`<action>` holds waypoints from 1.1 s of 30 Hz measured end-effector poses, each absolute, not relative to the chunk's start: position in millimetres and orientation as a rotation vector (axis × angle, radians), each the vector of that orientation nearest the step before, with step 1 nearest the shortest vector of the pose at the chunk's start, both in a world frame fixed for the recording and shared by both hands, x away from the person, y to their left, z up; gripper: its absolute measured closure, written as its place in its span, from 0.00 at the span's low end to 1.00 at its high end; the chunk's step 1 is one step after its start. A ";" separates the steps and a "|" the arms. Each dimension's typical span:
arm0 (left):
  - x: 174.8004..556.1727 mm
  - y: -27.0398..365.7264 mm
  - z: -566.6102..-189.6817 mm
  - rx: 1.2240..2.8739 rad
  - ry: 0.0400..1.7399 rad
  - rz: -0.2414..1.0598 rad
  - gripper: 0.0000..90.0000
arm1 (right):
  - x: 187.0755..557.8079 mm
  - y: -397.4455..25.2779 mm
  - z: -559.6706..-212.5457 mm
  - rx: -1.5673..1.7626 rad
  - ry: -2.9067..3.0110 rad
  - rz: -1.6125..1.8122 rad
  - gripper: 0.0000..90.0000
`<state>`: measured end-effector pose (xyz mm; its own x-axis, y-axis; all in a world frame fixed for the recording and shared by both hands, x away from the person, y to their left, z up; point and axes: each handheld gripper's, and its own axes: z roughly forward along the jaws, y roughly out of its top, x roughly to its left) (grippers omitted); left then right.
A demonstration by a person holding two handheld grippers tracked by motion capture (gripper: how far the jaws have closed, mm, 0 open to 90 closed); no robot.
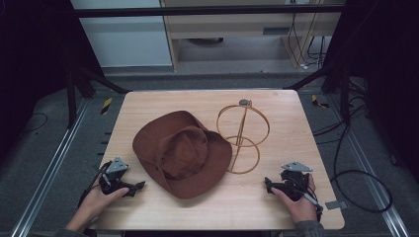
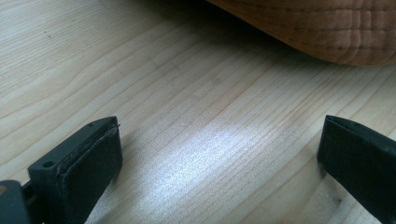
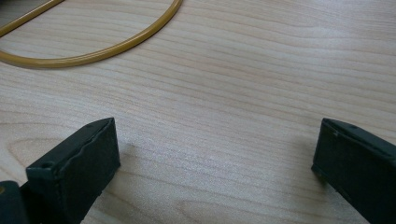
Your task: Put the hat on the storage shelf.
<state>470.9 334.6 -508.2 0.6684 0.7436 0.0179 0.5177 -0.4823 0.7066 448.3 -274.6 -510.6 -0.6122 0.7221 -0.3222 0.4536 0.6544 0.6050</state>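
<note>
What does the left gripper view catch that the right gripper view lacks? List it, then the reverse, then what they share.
Left gripper view alone: the edge of the brown hat, lying on the table ahead of the left hand-held gripper.

Right gripper view alone: the base ring of the gold wire stand, ahead of the right hand-held gripper.

Shared: the pale wooden table and two black jaws set wide apart, holding nothing.

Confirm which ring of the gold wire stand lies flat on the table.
The smaller ring, nearest the right gripper; it serves as the base. The larger ring stands raised on the stem, beside the brown hat.
</note>
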 end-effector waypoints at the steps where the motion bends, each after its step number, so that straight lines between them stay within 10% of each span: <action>1: 470.9 334.6 -508.2 2.194 0.967 0.423 0.00 | 448.3 -274.6 -510.6 0.911 2.320 0.642 0.01; 33: 426.2 324.4 -453.1 2.049 0.808 0.484 0.05 | 448.1 -274.5 -510.7 0.912 2.318 0.639 0.01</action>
